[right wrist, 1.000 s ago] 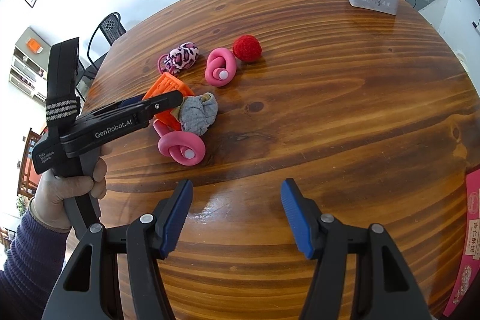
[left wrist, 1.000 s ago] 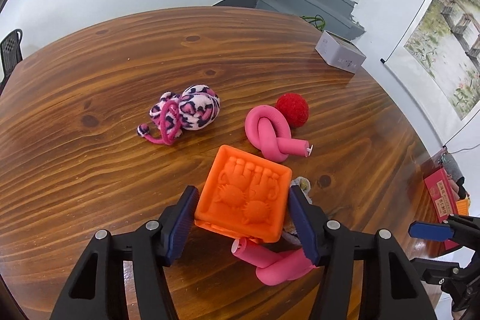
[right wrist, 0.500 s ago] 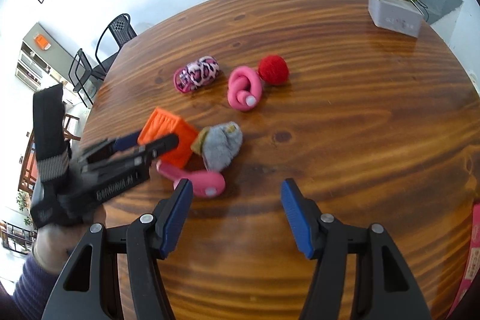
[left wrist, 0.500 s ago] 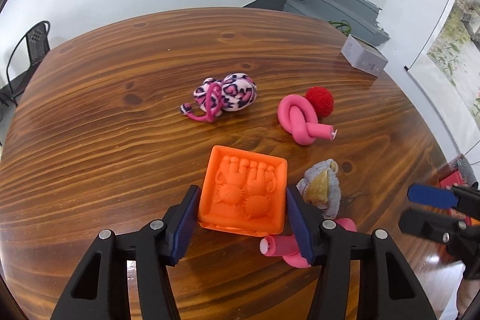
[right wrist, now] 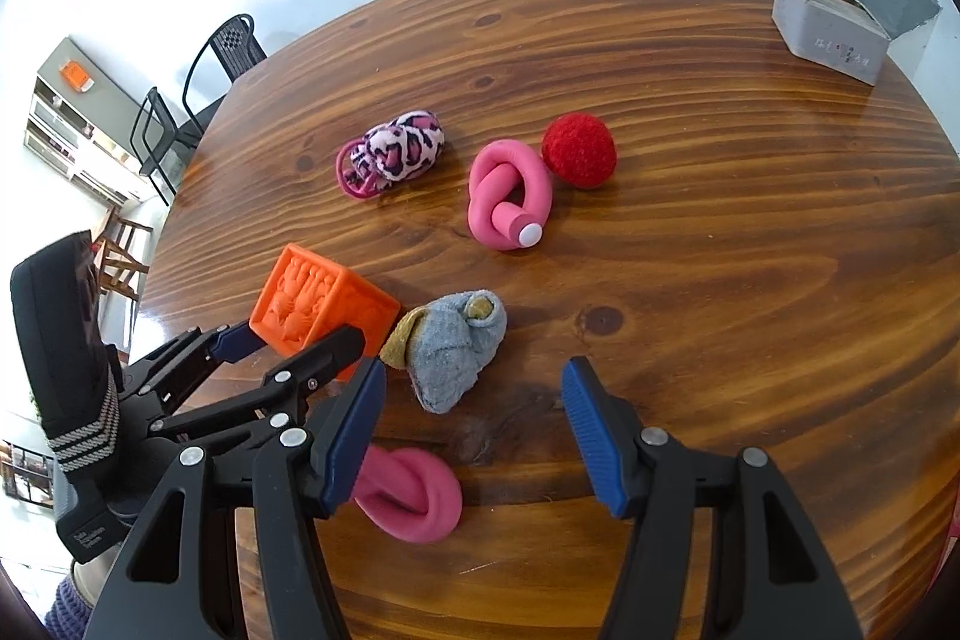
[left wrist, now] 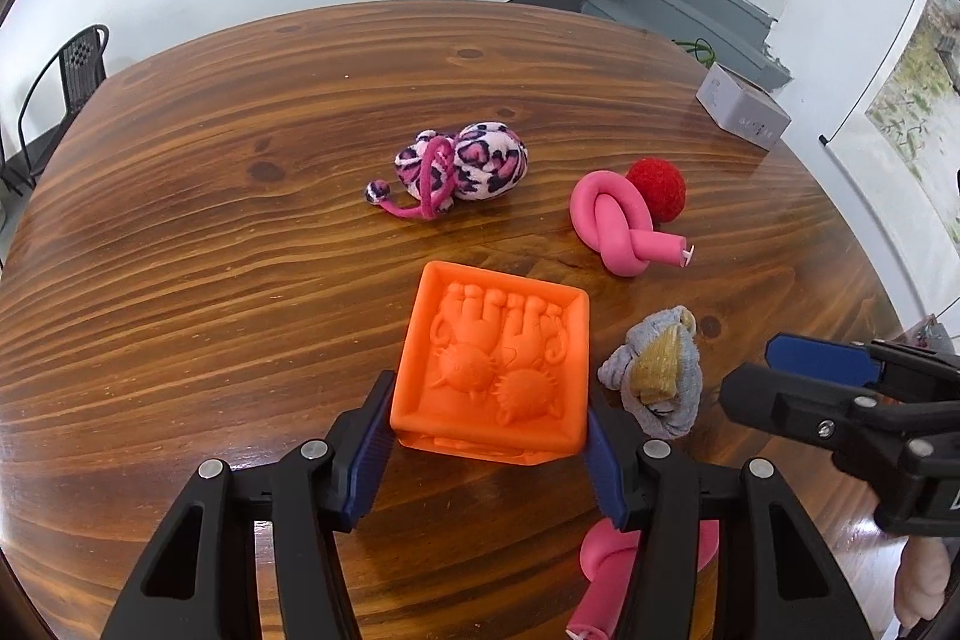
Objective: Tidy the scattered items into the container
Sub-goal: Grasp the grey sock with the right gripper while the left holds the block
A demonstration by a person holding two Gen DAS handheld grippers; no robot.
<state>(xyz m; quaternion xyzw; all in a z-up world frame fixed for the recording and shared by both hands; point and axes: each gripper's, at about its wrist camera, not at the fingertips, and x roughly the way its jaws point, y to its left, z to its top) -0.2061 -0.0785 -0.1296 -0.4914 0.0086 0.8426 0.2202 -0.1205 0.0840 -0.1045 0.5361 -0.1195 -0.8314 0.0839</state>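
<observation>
Round, glossy wooden table (left wrist: 180,280), toys strewn about. Beside the grey sock bundle (right wrist: 453,349), the left gripper (left wrist: 489,451) now has its pads pressed on the orange cube (left wrist: 495,367) after closing slightly. The right gripper (right wrist: 474,421) has slid in over the bundle, jaws wide and empty. Only the grey box (right wrist: 831,28) (possibly the container) sits well beyond the bundle.
</observation>
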